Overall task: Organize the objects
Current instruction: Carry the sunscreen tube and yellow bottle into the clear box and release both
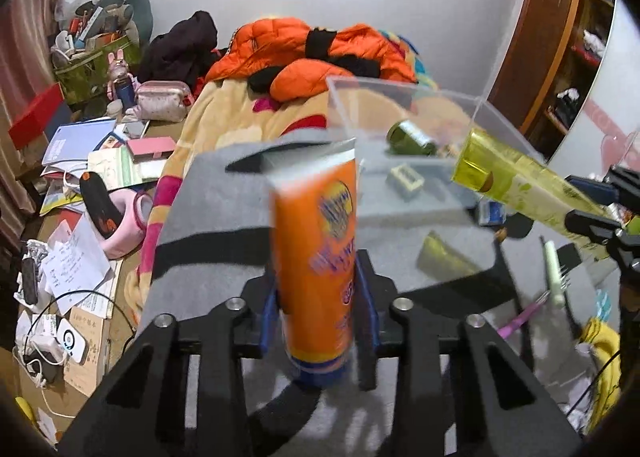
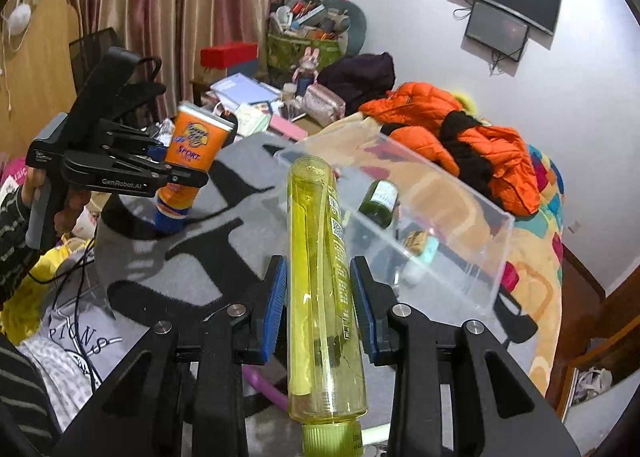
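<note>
My left gripper [image 1: 320,297] is shut on an orange sunscreen tube [image 1: 316,241], held upright with its blue cap down, above the grey blanket; it also shows in the right wrist view [image 2: 188,161]. My right gripper [image 2: 318,297] is shut on a long yellow transparent bottle [image 2: 320,269], cap toward the camera; it also shows at the right of the left wrist view [image 1: 520,181]. A clear plastic box [image 2: 460,193] lies ahead of both grippers on the bed, holding a dark green bottle [image 2: 380,197] and small items.
A grey and black blanket [image 1: 224,225] covers the bed. An orange jacket [image 2: 480,145] lies behind the box. A cluttered desk [image 1: 80,161] with papers stands to the left. A pink toothbrush [image 1: 520,317] and a white pen lie on the blanket.
</note>
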A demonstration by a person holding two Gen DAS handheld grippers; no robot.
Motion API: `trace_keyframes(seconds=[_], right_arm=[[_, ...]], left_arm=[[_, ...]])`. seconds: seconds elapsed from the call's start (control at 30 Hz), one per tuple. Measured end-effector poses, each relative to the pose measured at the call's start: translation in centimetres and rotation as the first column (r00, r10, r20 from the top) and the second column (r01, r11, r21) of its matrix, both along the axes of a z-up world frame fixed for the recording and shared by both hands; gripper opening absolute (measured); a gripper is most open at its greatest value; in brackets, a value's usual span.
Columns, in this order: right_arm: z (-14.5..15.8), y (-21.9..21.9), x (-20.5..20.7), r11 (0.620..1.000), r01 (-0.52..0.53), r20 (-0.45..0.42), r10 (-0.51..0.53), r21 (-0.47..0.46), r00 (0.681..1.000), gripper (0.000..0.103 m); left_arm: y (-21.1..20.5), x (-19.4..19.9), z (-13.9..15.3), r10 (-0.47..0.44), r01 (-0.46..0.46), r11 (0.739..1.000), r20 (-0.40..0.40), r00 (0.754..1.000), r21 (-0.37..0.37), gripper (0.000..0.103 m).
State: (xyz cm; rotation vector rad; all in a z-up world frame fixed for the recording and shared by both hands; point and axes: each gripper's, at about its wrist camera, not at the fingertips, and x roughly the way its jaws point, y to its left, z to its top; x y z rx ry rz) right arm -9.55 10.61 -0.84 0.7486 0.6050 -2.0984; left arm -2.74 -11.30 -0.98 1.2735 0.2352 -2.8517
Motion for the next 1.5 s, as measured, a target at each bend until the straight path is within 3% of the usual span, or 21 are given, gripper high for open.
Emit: trace_keyframes(seconds=[0.13, 0.37, 0.63, 1.03, 1.23, 1.5], right_arm=[[0.9, 0.5, -0.5, 1.000, 0.018, -0.017, -0.018, -0.022, 1.000, 0.030], [2.1, 0.9, -1.9, 0.998, 0.047, -0.039, -0.049, -0.046, 0.998, 0.030], [2.8, 0.6, -3.9, 0.995, 0.071, -0.052, -0.074, -0.063, 0.996, 0.030], [2.4, 0.1, -7.5, 0.994, 0.094, -0.042, -0.097, -0.058, 0.994, 0.030], [1.1, -0.7, -10.0, 0.994, 0.104, -0.013, -0.104, -0.032, 0.994, 0.030], [-1.3, -1.9, -12.1, 0.995, 0.094, 0.019, -0.095, 0.031, 0.995, 0.030]], left_arm=[[0.4, -0.8, 0.9, -0.006, 0.006, 1.000, -0.031, 0.999, 0.018, 0.024], [1.6, -2.0, 1.5, -0.036, 0.038, 0.998, -0.052, 0.998, 0.047, 0.024], [2.0, -2.7, 4.2, -0.050, 0.060, 0.995, -0.118, 0.992, 0.078, 0.023], [2.7, -5.1, 8.5, -0.058, 0.070, 0.996, -0.196, 0.979, 0.054, 0.023], [2.7, -7.9, 8.3, -0.047, 0.057, 0.997, -0.180, 0.982, 0.050, 0.023], [2.9, -12.0, 5.4, -0.043, 0.050, 0.996, -0.097, 0.994, 0.071, 0.023]])
